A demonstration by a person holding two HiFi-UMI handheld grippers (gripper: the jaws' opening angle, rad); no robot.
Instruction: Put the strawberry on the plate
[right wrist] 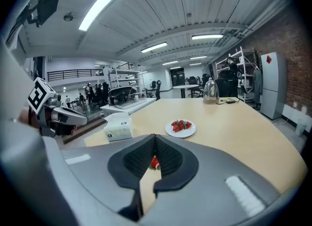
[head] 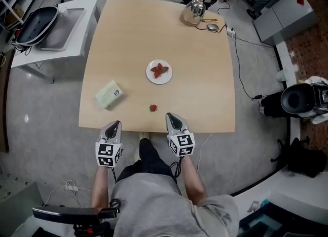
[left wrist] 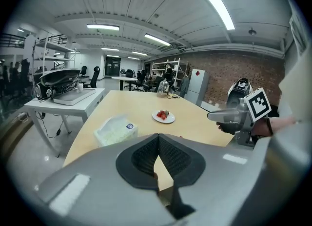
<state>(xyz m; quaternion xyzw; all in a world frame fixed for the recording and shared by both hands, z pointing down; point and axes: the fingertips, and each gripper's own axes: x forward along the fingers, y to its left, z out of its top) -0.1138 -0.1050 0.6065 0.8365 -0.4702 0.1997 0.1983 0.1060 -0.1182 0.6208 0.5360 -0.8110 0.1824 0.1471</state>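
A loose red strawberry point(head: 153, 108) lies on the wooden table point(head: 205, 77) near its front edge. Further in stands a white plate point(head: 159, 72) with strawberries on it. My right gripper point(head: 171, 119) hovers at the front edge, just right of the loose strawberry point(right wrist: 154, 162), which shows through the gap behind its shut, empty jaws. My left gripper point(head: 113, 128) hangs just off the front edge, shut, holding nothing. The plate point(left wrist: 164, 116) and the right gripper's body point(left wrist: 239, 115) show in the left gripper view; the plate point(right wrist: 181, 129) also shows in the right gripper view.
A pale green tissue pack point(head: 108, 94) lies at the table's left front. A glass kettle point(head: 193, 11) and small items stand at the far right corner. A white side table point(head: 56, 31) with a black device stands left. Cables run on the floor at the right.
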